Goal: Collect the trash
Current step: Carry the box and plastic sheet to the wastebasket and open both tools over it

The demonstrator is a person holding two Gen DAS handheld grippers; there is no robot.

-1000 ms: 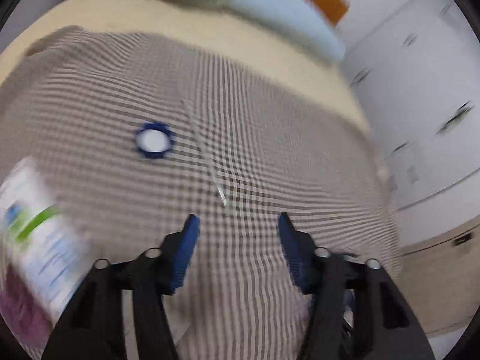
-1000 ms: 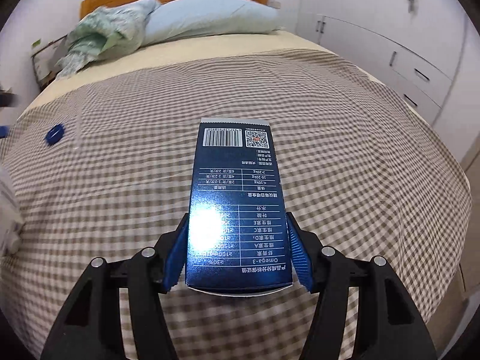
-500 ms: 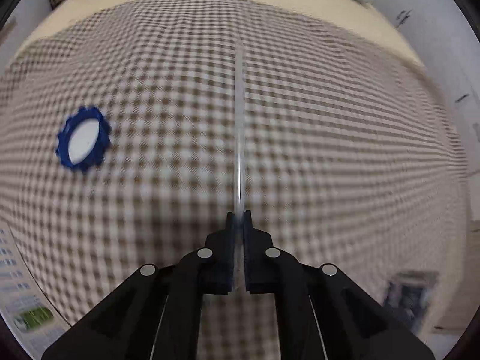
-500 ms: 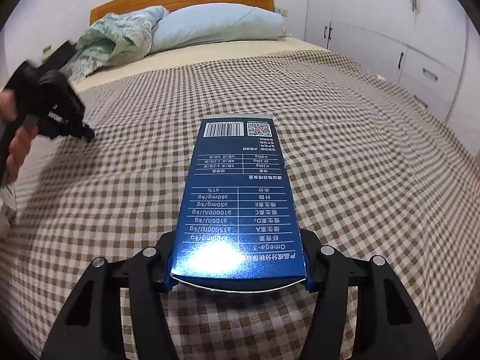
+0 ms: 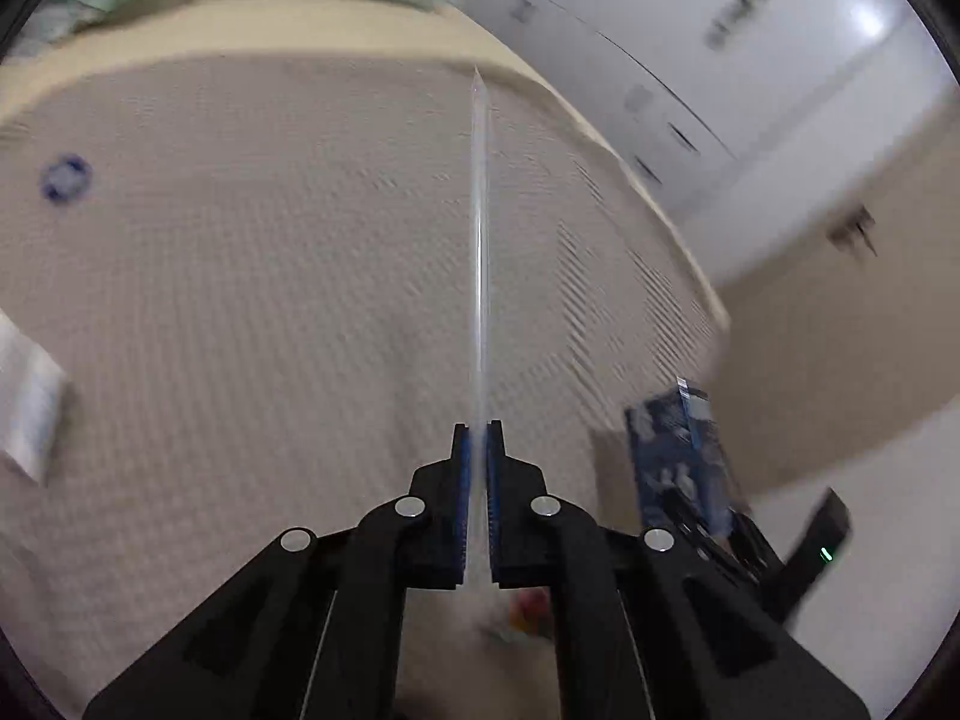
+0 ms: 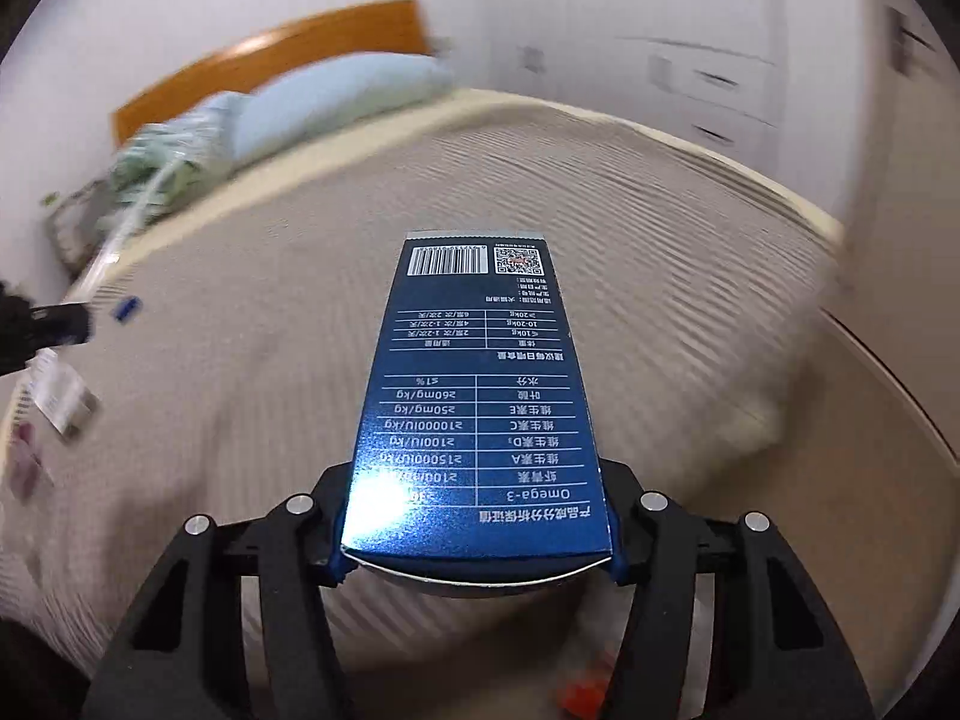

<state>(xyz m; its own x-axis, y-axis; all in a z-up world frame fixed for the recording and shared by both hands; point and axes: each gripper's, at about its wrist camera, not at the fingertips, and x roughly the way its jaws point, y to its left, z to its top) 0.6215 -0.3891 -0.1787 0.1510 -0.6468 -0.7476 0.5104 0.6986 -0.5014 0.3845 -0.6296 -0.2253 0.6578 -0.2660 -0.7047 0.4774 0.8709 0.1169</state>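
Observation:
My left gripper (image 5: 478,429) is shut on a long clear plastic straw (image 5: 480,228) that sticks forward, lifted above the checked bed cover (image 5: 270,300). My right gripper (image 6: 477,540) is shut on a dark blue carton (image 6: 480,396) with a barcode and white print, held above the bed. In the left wrist view the blue carton (image 5: 678,456) and the right gripper show at lower right. In the right wrist view the left gripper (image 6: 54,324) and the straw (image 6: 129,222) show at far left. A blue bottle cap (image 5: 65,178) lies on the cover at far left.
A white printed packet (image 5: 27,414) lies at the left edge of the bed; it also shows in the right wrist view (image 6: 60,396). A light blue pillow (image 6: 336,102), a green blanket (image 6: 168,162) and a wooden headboard (image 6: 270,60) are at the far end. White cabinets (image 5: 720,90) stand to the right.
My left gripper closed on the straw and lifted it off the cover, swinging right. My right gripper with the blue carton has risen and turned; both views are motion blurred.

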